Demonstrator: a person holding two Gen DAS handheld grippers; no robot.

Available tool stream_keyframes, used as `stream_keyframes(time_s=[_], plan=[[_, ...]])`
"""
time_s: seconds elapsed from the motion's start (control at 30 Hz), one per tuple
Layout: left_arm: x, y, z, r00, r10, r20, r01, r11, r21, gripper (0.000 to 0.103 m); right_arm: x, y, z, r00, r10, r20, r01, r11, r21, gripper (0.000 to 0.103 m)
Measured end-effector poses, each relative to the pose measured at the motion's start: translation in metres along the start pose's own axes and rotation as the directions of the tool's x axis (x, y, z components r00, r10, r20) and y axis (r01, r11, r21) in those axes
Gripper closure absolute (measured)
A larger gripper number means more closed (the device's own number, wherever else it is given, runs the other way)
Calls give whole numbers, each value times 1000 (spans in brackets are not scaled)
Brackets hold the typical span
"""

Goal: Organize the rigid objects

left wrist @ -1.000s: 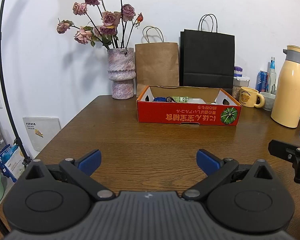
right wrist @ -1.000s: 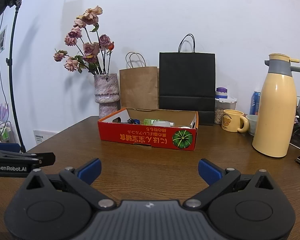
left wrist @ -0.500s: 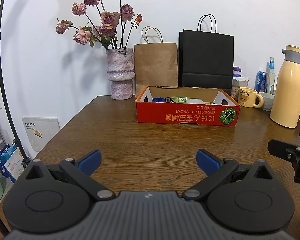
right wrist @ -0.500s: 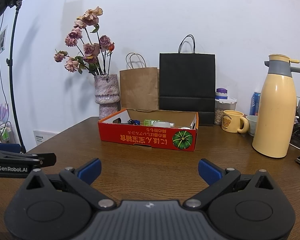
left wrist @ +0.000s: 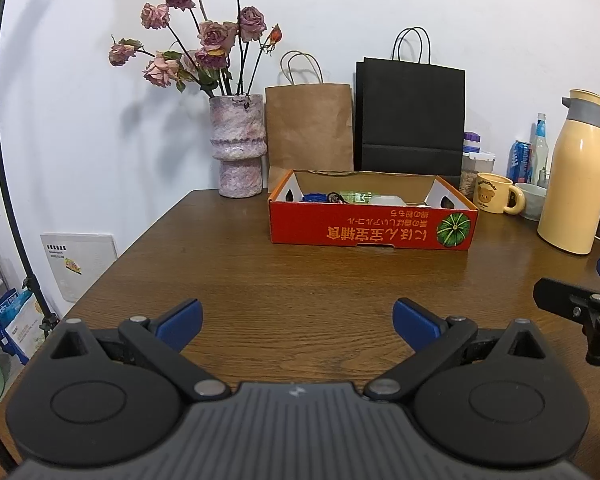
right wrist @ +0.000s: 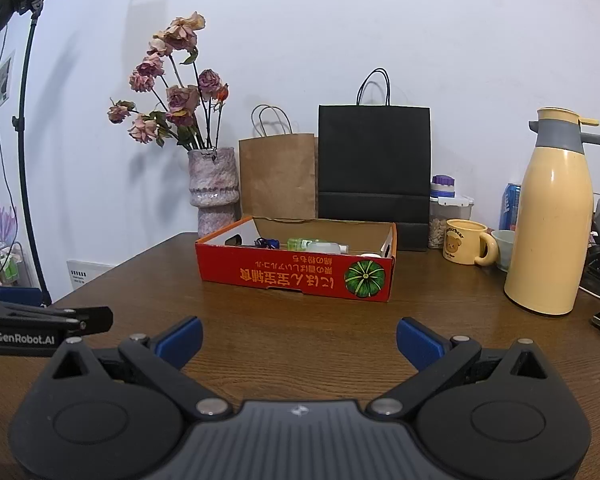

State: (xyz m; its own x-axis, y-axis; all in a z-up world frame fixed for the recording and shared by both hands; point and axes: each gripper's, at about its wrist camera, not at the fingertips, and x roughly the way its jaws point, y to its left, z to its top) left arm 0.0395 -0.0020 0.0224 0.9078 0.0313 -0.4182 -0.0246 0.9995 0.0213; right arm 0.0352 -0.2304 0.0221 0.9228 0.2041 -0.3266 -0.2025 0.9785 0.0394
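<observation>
Two released black-and-blue grippers, left (left wrist: 296,316) and right (right wrist: 298,340), hover over a brown wooden table (left wrist: 300,276). One red cardboard box (right wrist: 296,276) near its far edge half-hides small bottles (right wrist: 316,245).

Home room, wooden table (left wrist: 260,280), flower vase (left wrist: 238,146), thermos (right wrist: 548,224), bear mug (right wrist: 462,247)

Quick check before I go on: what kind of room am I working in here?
Probably a home or small-office room used for recording. A brown wooden table against a white wall holds a pink vase of dried roses, a cream thermos jug and a yellow bear mug; a studio light stand stands beside it.
</observation>
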Motion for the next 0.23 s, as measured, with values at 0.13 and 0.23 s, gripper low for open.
stream_keyframes(time_s=[0.13,0.23], plan=[[1,0,0,1000,0,1,0,1000,-3,0,1,0,1,1000,-1,-4,1,1000,1,0],[3,1,0,1000,2,-3,-2,1000,-5,0,4,0,1,1000,-1,-7,1,1000,0,0]])
